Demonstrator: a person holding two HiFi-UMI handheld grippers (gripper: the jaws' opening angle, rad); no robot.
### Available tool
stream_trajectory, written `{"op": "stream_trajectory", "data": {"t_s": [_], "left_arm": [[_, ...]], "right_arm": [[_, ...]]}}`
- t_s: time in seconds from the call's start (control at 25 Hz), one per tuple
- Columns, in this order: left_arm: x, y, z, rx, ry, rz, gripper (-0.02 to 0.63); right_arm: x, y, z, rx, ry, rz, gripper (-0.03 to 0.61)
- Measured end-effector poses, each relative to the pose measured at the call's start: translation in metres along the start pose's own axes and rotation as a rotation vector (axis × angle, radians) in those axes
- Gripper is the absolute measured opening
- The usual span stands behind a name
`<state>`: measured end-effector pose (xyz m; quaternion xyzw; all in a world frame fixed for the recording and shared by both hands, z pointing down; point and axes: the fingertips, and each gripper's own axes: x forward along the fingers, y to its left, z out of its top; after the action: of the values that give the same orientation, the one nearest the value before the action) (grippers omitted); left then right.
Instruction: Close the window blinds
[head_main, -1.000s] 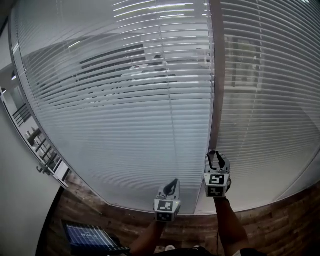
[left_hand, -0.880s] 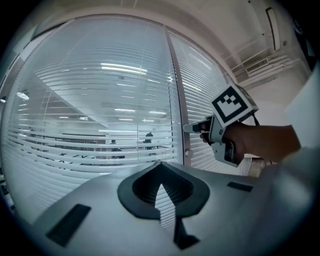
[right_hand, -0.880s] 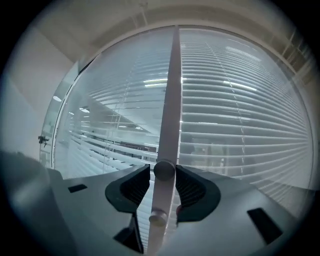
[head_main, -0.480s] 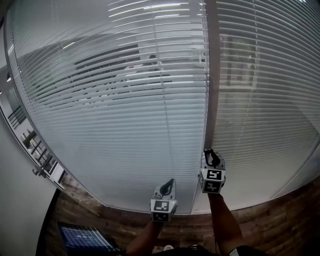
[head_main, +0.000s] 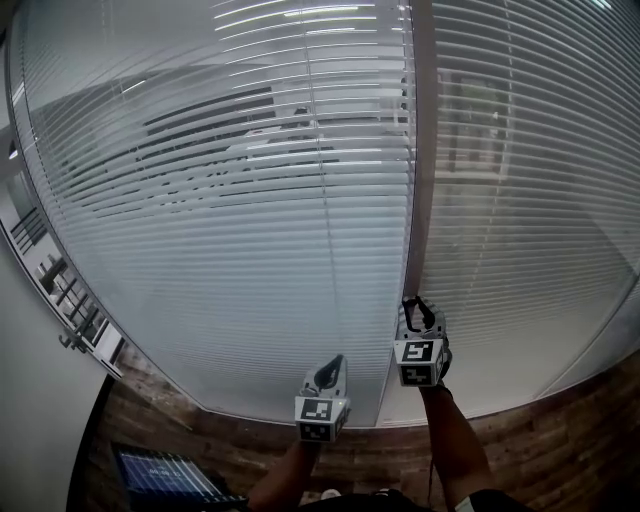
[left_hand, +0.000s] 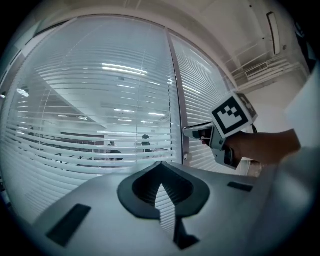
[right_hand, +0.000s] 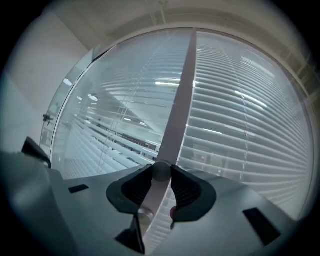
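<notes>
Slatted blinds hang behind glass on both sides of a grey mullion. The left panel's middle slats stand partly open and an office shows through; the right panel looks more closed. My right gripper is at the mullion, shut on a small round knob that sits between its pads. A second knob sits lower on the mullion. My left gripper hangs lower and to the left, a little off the glass, shut with nothing in it. The left gripper view shows the right gripper at the mullion.
A wood-look floor runs below the glass. A dark screen-like item lies at the bottom left. A white wall and a door handle are at the far left.
Both grippers have shifted slightly left and up in the head view. The right gripper stays at the mullion, and its tips look drawn closer together.
</notes>
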<state>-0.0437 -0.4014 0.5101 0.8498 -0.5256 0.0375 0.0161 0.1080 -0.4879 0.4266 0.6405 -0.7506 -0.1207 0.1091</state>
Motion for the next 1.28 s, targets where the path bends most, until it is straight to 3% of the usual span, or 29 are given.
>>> {"op": "stream_trajectory", "data": {"t_s": [0.24,0.48,1.04,1.28], "left_arm": [[-0.003,0.011,0.003,0.008,-0.022,0.025,0.000],[-0.007,0.017,-0.002,0.019,0.002,0.038,0.000],[-0.007,0.011,-0.001,0.023,0.004,0.032,0.000],[-0.003,0.000,0.000,0.035,0.003,0.011,0.000]], "right_arm": [[0.002,0.004,-0.003,-0.295,0.034,0.048,0.127],[0.002,0.008,-0.001,-0.442,0.066,0.086,0.127],[0.006,0.013,-0.014,-1.153,0.107,0.063,0.127],[0.004,0.014,-0.014,-1.257,0.091,0.085,0.127]]}}
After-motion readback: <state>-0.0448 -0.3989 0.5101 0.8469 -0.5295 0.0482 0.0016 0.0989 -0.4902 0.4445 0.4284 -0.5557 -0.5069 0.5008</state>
